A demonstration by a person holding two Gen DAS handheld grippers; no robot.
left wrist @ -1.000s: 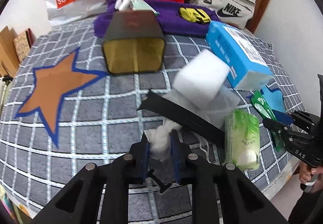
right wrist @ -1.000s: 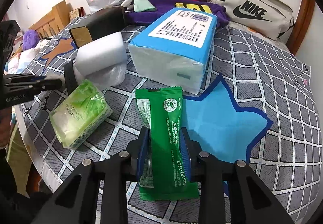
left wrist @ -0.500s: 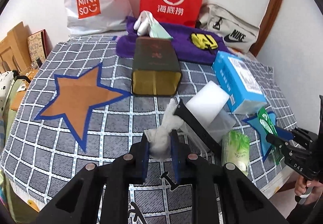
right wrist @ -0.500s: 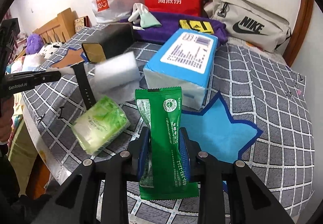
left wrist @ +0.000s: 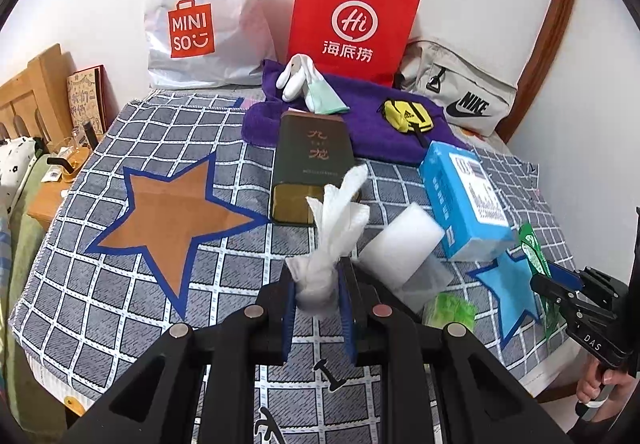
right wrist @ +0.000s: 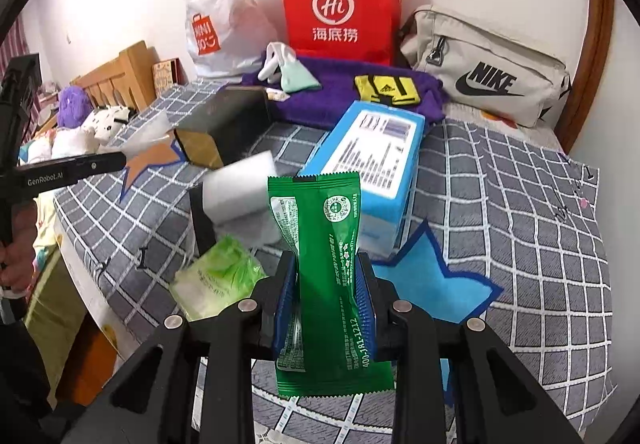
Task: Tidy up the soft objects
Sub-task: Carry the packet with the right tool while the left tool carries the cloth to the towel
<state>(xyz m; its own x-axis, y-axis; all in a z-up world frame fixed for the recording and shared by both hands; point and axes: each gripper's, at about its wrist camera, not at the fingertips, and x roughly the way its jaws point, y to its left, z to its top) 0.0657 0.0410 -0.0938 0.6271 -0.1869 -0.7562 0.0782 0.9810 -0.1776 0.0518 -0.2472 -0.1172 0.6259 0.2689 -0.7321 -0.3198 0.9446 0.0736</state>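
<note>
Tissue (left wrist: pixel 328 244), white and twisted into a bunch, sits clamped between the blue pads of my left gripper (left wrist: pixel 318 300), its loose ends fanning upward above the bed (left wrist: pixel 120 284). My right gripper (right wrist: pixel 326 304) is pinched on a green sachet (right wrist: pixel 324 268), which stands upright between the pads and sticks out both above and below them. Both things hang clear of the checked grey cover.

On the bed, near its front edge, a pale green wipes pack (right wrist: pixel 218 280) lies just beside a white foam block (right wrist: pixel 240 200). A blue tissue box (right wrist: pixel 372 168) rests behind the foam, next to a blue star patch (right wrist: pixel 432 284). A dark tin (left wrist: pixel 310 168) lies toward the middle, with an orange star patch (left wrist: pixel 172 212) to the left. A purple towel (left wrist: pixel 360 124) stretches along the back edge under a red paper bag (left wrist: pixel 352 16).
</note>
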